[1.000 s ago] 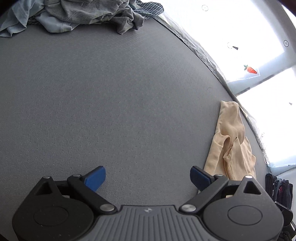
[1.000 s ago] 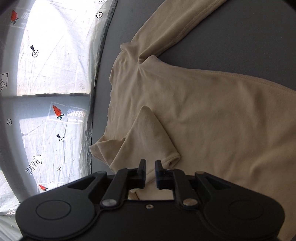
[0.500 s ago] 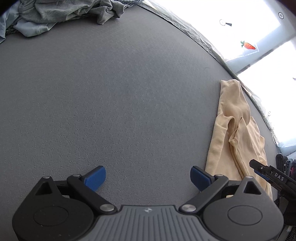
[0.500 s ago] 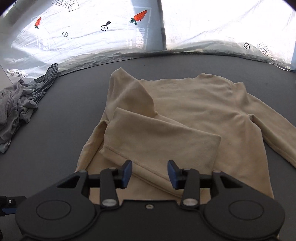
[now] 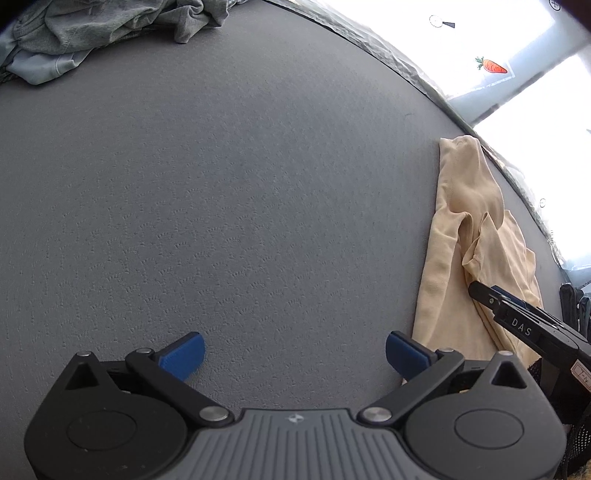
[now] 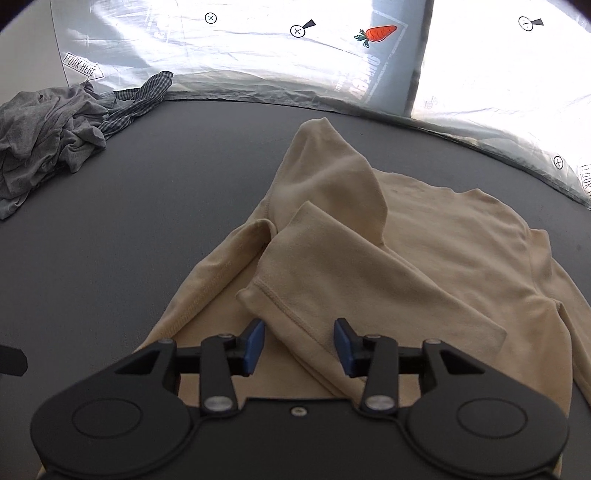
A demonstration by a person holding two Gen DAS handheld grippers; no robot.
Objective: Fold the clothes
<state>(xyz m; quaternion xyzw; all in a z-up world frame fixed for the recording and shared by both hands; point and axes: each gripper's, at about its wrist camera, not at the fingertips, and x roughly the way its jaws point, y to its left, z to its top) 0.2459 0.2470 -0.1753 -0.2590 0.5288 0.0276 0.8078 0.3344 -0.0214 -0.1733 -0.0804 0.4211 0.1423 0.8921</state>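
Note:
A beige long-sleeved shirt (image 6: 424, 258) lies spread on the dark grey table (image 6: 129, 240), with its left sleeve (image 6: 351, 273) folded back across the body. My right gripper (image 6: 299, 341) is open and empty, hovering just over the sleeve's cuff end. In the left wrist view the shirt (image 5: 465, 243) lies at the right edge, with the right gripper's black finger (image 5: 517, 325) over it. My left gripper (image 5: 293, 349) is wide open and empty above bare table, left of the shirt.
A pile of grey and checked clothes (image 6: 62, 133) sits at the table's far left corner; it also shows in the left wrist view (image 5: 103, 33). A bright plastic-covered wall with carrot stickers (image 6: 376, 33) runs behind the table's far edge.
My right gripper let go of the sleeve, opened, and swung to face across the shirt. The sleeve now lies folded over the body. My left gripper drifted slightly; the right gripper entered its view.

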